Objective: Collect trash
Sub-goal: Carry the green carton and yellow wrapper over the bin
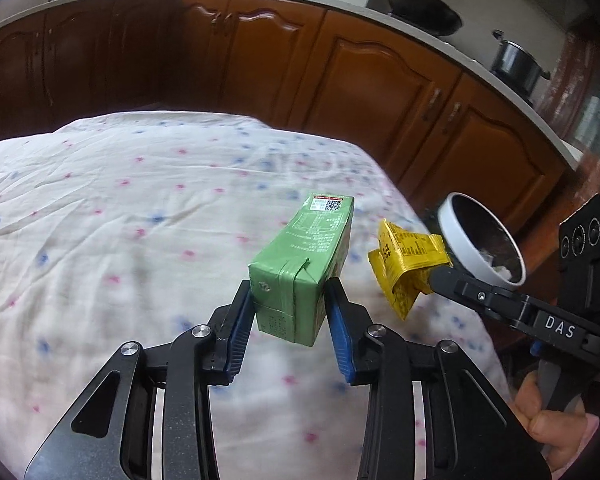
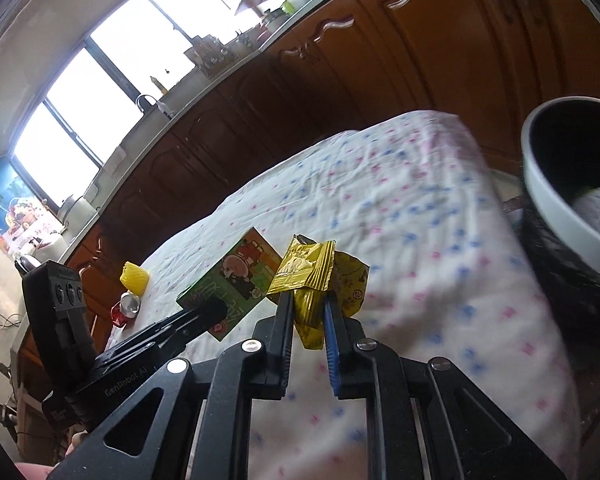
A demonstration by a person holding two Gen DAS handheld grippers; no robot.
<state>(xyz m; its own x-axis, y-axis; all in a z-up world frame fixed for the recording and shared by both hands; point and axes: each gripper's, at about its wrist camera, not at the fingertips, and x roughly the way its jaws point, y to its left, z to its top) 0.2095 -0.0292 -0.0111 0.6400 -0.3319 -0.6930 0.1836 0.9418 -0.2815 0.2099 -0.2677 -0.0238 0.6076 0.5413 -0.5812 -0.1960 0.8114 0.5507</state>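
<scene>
Left hand-held gripper (image 1: pixel 288 312) pinches a green carton (image 1: pixel 300 268); right hand-held gripper (image 2: pixel 308 316) clamps a yellow wrapper (image 2: pixel 312 280) near the bin (image 2: pixel 560 204). The crumpled wrapper's thin foil could slip free.

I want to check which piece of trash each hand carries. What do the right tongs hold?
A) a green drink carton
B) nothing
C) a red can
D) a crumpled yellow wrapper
D: the right tongs are shut on the crumpled yellow wrapper; the green carton is in the left tongs.
</scene>
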